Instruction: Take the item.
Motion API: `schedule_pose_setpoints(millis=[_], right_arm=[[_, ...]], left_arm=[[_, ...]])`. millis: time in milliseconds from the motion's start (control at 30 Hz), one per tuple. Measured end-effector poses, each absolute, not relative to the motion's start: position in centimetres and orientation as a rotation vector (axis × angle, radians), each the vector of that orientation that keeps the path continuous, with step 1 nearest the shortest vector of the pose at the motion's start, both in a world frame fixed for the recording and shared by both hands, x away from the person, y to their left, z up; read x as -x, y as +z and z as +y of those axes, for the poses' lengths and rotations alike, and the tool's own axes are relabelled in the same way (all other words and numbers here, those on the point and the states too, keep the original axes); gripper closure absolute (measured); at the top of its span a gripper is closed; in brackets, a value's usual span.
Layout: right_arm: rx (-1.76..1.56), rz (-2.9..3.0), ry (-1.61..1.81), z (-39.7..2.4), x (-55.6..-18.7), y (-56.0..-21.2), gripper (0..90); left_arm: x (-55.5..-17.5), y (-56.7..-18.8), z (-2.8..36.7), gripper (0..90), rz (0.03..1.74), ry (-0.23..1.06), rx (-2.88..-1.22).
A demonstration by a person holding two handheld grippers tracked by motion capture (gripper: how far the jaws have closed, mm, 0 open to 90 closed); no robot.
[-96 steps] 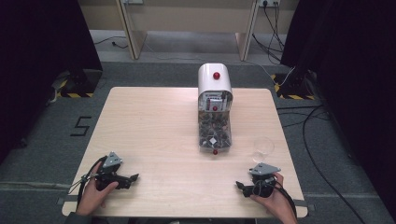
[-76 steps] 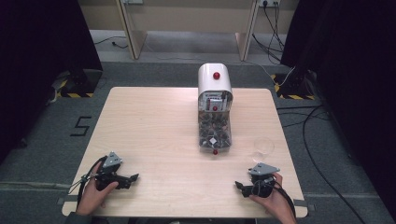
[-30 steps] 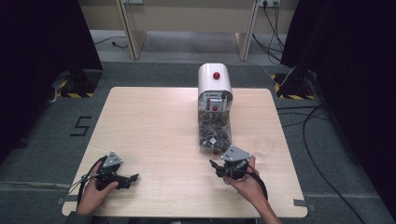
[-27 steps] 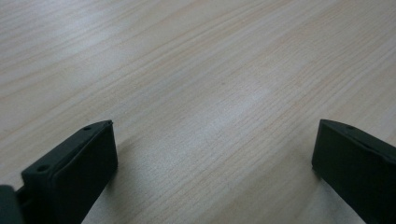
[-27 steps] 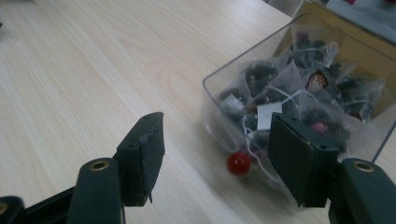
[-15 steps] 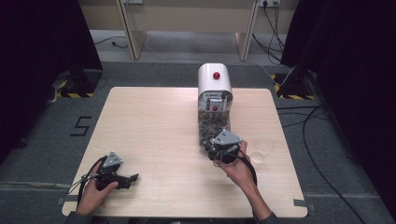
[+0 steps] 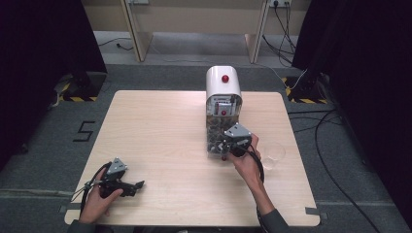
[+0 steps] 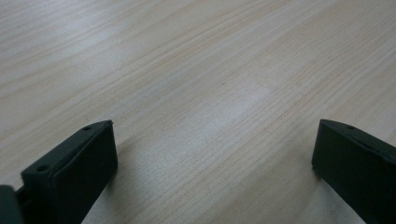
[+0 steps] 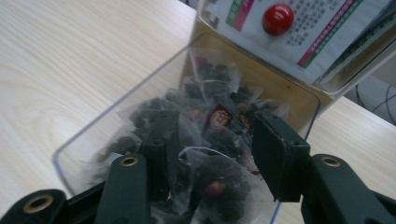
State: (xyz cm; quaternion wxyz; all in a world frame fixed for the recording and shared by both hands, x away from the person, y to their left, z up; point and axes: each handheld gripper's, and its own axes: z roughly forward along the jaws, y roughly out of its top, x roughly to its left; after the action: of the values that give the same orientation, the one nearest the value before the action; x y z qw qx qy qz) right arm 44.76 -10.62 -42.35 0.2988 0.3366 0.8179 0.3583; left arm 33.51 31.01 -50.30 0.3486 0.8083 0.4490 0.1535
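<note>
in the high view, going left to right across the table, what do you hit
left gripper → dispenser of tea bags → clear cup; the right gripper overlaps the dispenser's tray, so its place is unclear.

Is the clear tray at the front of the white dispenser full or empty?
Full: the clear plastic tray holds a heap of mesh tea bags, with the right gripper among them.

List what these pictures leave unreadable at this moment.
- Label print on the dispenser, right gripper view: blurred, cut by the top edge.
- Whether the right gripper has pinched a tea bag: jaws are among the bags, contact unclear.
- Clear cup, high view: contents too small to tell.
</note>
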Motion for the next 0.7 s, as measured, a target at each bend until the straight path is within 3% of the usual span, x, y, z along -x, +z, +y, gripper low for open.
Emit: schedule_pose_setpoints(millis=[300,700], right_arm=[[-0.856,2.196,0.846,-10.8,-45.6,-43.3,57.5],[-0.848,2.250,0.760,-10.2,-45.6,-44.5,55.5]], left_arm=[[-33.5,-50.3,31.0,0.0,1.164,0.398,-2.095],[-33.5,-50.3,31.0,0.0,1.163,0.397,-2.096]])
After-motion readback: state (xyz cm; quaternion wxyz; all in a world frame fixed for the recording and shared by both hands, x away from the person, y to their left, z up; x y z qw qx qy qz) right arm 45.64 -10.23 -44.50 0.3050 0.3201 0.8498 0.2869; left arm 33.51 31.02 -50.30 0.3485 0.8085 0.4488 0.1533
